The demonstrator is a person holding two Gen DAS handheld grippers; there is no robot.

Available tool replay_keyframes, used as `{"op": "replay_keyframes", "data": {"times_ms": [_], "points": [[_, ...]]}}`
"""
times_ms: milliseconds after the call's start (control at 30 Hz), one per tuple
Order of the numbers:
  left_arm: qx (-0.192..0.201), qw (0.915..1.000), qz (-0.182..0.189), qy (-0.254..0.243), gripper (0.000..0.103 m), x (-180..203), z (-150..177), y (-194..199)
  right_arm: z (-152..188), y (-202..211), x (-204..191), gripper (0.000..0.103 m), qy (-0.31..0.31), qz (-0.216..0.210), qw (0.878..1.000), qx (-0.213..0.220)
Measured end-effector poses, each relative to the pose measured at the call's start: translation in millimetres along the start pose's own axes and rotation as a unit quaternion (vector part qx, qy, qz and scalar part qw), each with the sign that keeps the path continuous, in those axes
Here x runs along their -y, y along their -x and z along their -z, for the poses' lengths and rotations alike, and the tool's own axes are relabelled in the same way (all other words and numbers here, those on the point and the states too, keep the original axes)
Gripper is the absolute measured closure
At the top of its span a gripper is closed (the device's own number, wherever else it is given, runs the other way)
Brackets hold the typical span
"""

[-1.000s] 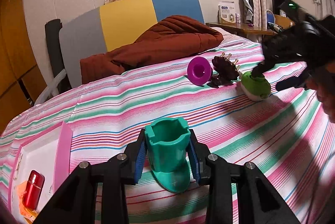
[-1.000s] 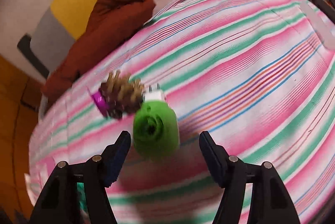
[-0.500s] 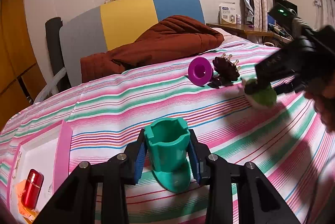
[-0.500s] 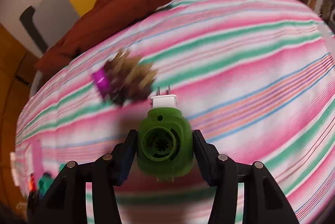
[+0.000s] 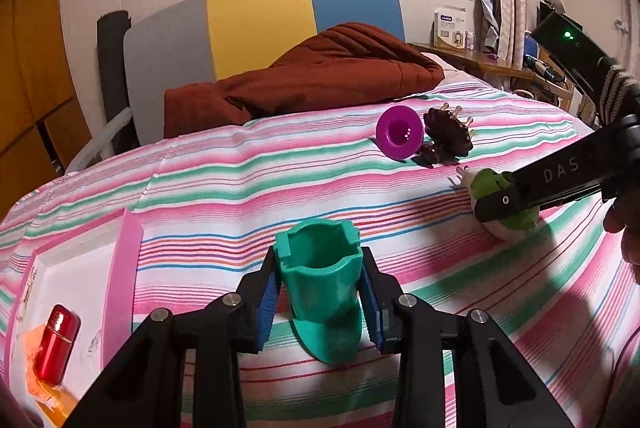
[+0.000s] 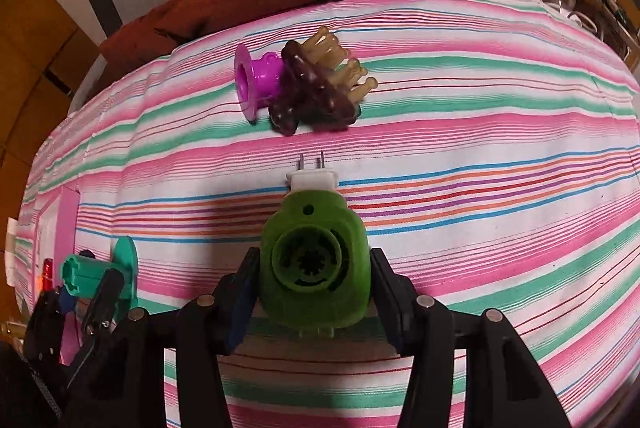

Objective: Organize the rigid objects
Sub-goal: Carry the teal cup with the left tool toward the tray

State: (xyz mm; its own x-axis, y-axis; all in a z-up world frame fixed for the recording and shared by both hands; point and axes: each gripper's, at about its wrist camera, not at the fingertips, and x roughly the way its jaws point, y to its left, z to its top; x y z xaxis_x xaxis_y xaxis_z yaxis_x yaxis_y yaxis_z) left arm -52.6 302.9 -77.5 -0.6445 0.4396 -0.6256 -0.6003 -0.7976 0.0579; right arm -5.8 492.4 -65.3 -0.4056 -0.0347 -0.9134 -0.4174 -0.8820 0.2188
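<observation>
My left gripper [image 5: 320, 292] is shut on a teal plastic cup-shaped piece [image 5: 322, 288], held just above the striped bed cover; the piece also shows in the right wrist view [image 6: 100, 268]. My right gripper [image 6: 312, 288] is shut on a green plug-in device [image 6: 314, 264] with a white two-pin plug pointing away; the device also shows in the left wrist view [image 5: 500, 196]. A purple spool [image 6: 256, 84] and a dark brown massage brush [image 6: 320, 88] lie together on the bed beyond it. A pink-rimmed white tray [image 5: 120, 268] holds a red cylinder [image 5: 54, 344].
A brown quilt [image 5: 304, 76] lies bunched against the grey, yellow and blue headboard [image 5: 256, 20]. A wooden shelf with a box [image 5: 450, 30] stands at the far right. The tray sits at the bed's left edge.
My right gripper closed on the green device and has lifted and carried it towards the near side. My left gripper stays shut on the teal piece, almost still.
</observation>
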Motion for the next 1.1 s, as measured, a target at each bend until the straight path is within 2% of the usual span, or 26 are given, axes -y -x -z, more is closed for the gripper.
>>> {"op": "replay_keyframes", "data": {"times_ms": [200, 367, 500, 900, 1100], "points": [[0.001, 0.9992, 0.011, 0.039, 0.068, -14.3, 0.6, 4.7, -3.8, -4.3, 3.6, 0.050, -0.005, -0.023, 1.000, 0.005], [-0.005, 0.9963, 0.008, 0.086, 0.068, -30.3, 3.4, 7.6, -23.0, -32.5, 0.5, 0.050, 0.000, -0.036, 0.999, 0.002], [-0.010, 0.9936, 0.014, 0.112, 0.068, -39.4, 8.8, 11.5, -25.1, -34.8, -3.3, 0.050, 0.004, -0.040, 0.999, 0.004], [-0.004, 0.9944, 0.027, 0.102, 0.068, -41.4, 21.6, 39.1, -25.8, -32.5, -19.5, 0.050, 0.029, -0.070, 0.997, 0.023], [-0.003, 0.9896, 0.036, 0.139, 0.068, -57.1, 20.4, 53.9, -21.9, -27.9, -24.6, 0.050, 0.044, -0.078, 0.996, 0.028]]}}
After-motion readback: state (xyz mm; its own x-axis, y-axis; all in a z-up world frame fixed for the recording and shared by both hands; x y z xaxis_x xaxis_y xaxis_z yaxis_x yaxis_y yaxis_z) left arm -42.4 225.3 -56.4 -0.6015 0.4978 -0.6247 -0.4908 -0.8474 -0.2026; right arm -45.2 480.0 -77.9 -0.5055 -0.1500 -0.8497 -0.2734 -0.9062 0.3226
